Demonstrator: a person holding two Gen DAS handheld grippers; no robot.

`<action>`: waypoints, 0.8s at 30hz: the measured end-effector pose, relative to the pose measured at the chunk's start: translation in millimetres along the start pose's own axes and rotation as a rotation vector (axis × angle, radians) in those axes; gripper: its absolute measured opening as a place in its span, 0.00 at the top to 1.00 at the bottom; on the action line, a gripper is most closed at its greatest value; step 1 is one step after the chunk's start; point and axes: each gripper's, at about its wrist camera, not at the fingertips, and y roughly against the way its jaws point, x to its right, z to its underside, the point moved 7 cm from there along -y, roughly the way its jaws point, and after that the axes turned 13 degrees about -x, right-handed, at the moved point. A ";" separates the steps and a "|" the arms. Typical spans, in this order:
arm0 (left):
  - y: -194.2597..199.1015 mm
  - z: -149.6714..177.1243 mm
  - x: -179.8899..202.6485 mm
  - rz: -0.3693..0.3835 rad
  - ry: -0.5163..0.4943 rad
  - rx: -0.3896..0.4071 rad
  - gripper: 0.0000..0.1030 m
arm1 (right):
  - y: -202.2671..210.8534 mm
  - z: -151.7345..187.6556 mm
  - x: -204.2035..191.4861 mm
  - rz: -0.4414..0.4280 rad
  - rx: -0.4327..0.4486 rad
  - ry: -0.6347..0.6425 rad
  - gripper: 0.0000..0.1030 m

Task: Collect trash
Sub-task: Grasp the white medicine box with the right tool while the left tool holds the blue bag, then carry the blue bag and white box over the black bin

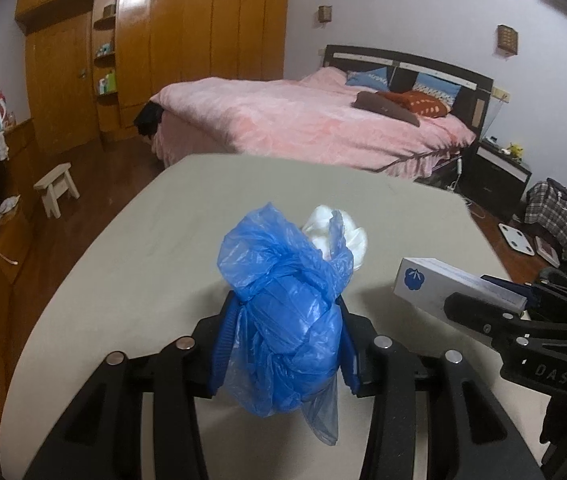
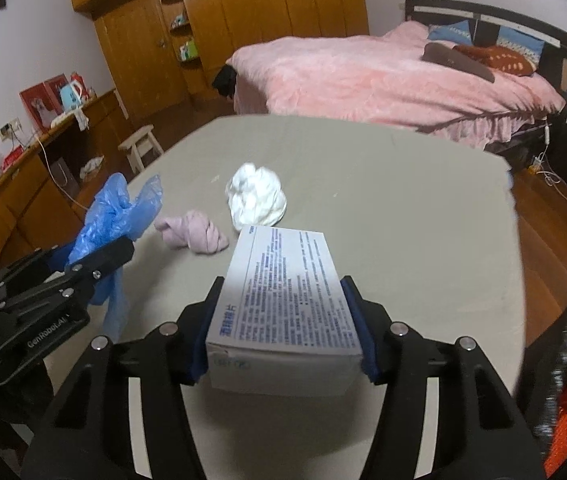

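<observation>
Left tongs grip one blue bag; right tongs one box.

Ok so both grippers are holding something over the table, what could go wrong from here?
1. The blue plastic bag is soft and slippery; a loose tail hangs below the left gripper, so it might slide out or snag.
2. The right gripper pinches the white box by its sides; thin cardboard may crush or slip.
3. The white wad and pink knotted cloth lie close ahead and could get knocked.
</observation>
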 end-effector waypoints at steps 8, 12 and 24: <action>18.8 -18.9 35.0 0.039 -0.040 0.034 0.57 | 43.5 -5.1 17.0 0.021 0.077 -0.020 0.47; 29.5 -29.6 57.6 0.062 -0.066 0.057 0.57 | 67.6 -5.8 29.6 0.036 0.123 -0.041 0.47; 58.6 -47.0 143.6 0.174 -0.166 0.118 0.57 | 142.5 2.7 78.3 0.120 0.250 -0.102 0.47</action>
